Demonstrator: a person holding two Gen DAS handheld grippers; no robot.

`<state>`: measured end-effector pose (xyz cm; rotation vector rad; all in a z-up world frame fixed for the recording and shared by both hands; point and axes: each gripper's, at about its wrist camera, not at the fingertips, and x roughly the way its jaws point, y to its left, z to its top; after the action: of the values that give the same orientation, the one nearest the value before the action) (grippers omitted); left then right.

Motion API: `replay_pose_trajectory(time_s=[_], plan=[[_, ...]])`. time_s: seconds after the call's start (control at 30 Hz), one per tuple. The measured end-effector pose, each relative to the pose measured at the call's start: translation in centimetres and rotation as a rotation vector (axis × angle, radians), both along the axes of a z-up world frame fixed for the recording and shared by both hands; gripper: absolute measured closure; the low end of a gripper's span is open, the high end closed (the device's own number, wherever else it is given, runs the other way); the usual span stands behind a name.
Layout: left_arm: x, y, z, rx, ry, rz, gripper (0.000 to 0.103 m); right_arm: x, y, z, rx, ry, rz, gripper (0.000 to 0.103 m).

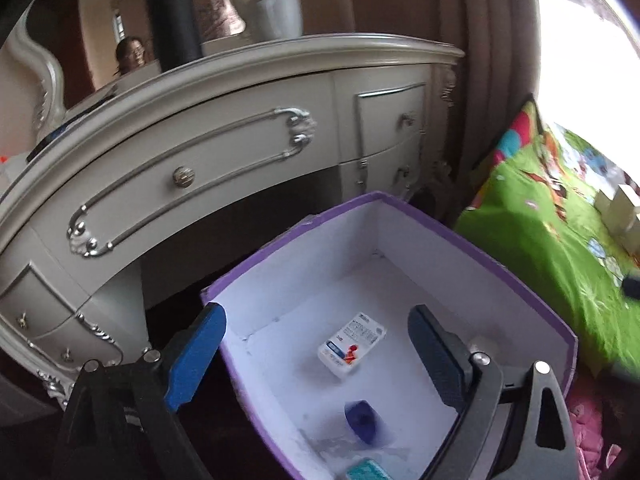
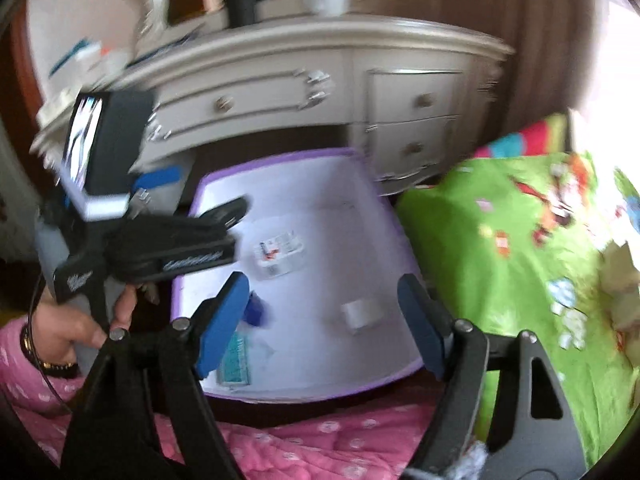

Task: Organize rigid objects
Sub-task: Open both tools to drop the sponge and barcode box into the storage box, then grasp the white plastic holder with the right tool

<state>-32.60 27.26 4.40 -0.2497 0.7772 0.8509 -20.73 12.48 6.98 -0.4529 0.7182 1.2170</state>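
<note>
L gripper (image 1: 316,356): jaws hanging wide w/ nothing between, over purple box (image 1: 460,236).
R gripper (image 2: 320,320): jaws spread, empty, also aiming into box.
Pill packet (image 1: 352,344): lying flat on box floor, long axis running toward far-right corner.
Why: box probably serving as the collecting bin.

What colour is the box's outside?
Purple, with a white inside; the box shows best in the left wrist view.

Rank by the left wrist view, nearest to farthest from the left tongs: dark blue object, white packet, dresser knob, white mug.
1. Dark blue object, low on the box floor, between the fingers.
2. White packet, mid-floor, just beyond.
3. Dresser knob, upper left, on the drawer.
4. White mug, atop the dresser.
</note>
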Motion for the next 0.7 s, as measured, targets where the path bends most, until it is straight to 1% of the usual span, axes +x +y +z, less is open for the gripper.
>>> replay_pose_trajectory(time_s=[0.1, 0.17, 0.23, 0.27, 0.33, 0.43, 0.47, 0.5, 0.57, 0.63, 0.7], plan=[[1.2, -1.2, 0.3, 0.001, 0.003, -0.045, 0.01, 2.9, -3.0, 0.9, 0.028, -0.004, -0.115, 0.021], [2.3, -2.2, 0.4, -0.025, 0.001, -0.092, 0.01, 4.7, -5.3, 1.2, 0.038, -0.006, -0.182, 0.017], [3.7, -3.9, 0.5, -0.067, -0.015, -0.161, 0.01, 6.9, -8.3, 0.7, 0.032, 0.001, -0.263, 0.014], [4.6, -5.0, 0.5, -0.091, -0.02, -0.21, 0.01, 7.9, -9.6, 0.2, 0.027, 0.012, -0.304, 0.014], [7.1, -7.6, 0.1, -0.141, -0.005, -0.326, 0.009, 10.1, -12.9, -1.0, 0.015, 0.046, -0.411, 0.013], [12.0, -12.5, -1.1, -0.274, 0.041, -0.553, 0.009, 13.8, -18.6, -3.1, 0.013, 0.143, -0.604, 0.013], [13.7, -14.4, -1.5, -0.307, 0.052, -0.624, 0.009, 14.8, -20.6, -3.8, 0.013, 0.17, -0.671, 0.013], [15.5, -16.4, -1.8, -0.317, 0.067, -0.683, 0.009, 15.8, -22.6, -4.4, 0.01, 0.187, -0.738, 0.013], [19.1, -20.1, -2.1, -0.29, 0.086, -0.785, 0.009, 17.3, -26.5, -5.4, 0.0, 0.2, -0.851, 0.014], [22.0, -23.4, -2.3, -0.253, 0.078, -0.856, 0.009, 18.5, -29.9, -6.1, -0.007, 0.216, -0.952, 0.013], [24.7, -26.3, -2.7, -0.244, 0.07, -0.918, 0.009, 19.5, -33.1, -6.6, 0.007, 0.238, -1.022, 0.014]])
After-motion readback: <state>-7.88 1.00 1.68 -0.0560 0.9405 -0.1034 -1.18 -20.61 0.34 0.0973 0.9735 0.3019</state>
